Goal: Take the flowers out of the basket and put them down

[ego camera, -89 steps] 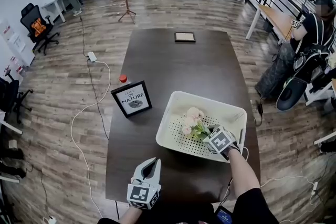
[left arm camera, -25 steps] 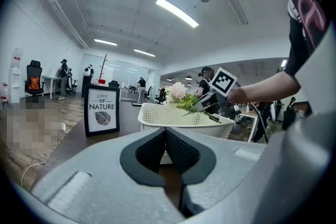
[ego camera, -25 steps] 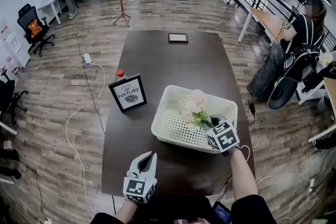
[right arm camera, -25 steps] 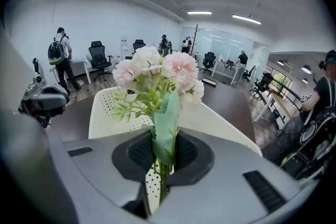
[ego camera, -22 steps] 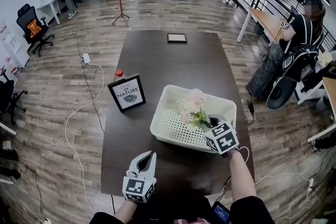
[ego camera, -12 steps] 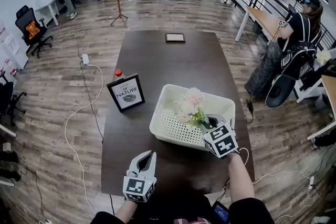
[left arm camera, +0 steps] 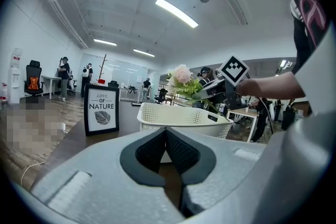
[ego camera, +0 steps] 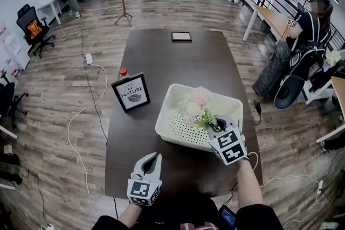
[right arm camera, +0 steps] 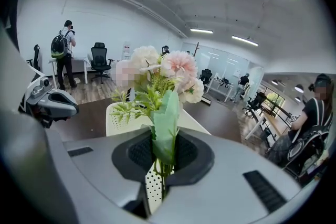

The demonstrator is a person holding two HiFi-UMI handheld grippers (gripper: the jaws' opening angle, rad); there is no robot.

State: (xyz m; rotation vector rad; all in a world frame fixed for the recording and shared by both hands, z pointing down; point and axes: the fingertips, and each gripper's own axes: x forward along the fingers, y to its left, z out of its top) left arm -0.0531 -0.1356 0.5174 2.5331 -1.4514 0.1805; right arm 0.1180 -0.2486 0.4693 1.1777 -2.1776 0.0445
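A bunch of pale pink and cream flowers (ego camera: pixel 194 106) with green leaves hangs tilted over the white perforated basket (ego camera: pixel 180 136) on the dark table. My right gripper (ego camera: pixel 216 125) is shut on the green stems (right arm camera: pixel 164 147), and the blooms (right arm camera: pixel 164 72) stand just beyond its jaws. In the left gripper view, the flowers (left arm camera: pixel 181 76) are raised above the basket rim (left arm camera: pixel 178 112). My left gripper (ego camera: pixel 154 158) hovers near the table's front edge, left of the basket, with its jaws shut on nothing (left arm camera: pixel 166 131).
A framed "Love of Nature" sign (ego camera: pixel 131 92) stands left of the basket, with a red-capped bottle (ego camera: pixel 124 72) behind it. A small dark frame (ego camera: pixel 181 36) lies at the table's far end. A person (ego camera: pixel 315 29) sits off to the right.
My right gripper has risen with the flowers, so the bunch sits higher over the basket. The left gripper has stayed where it was.
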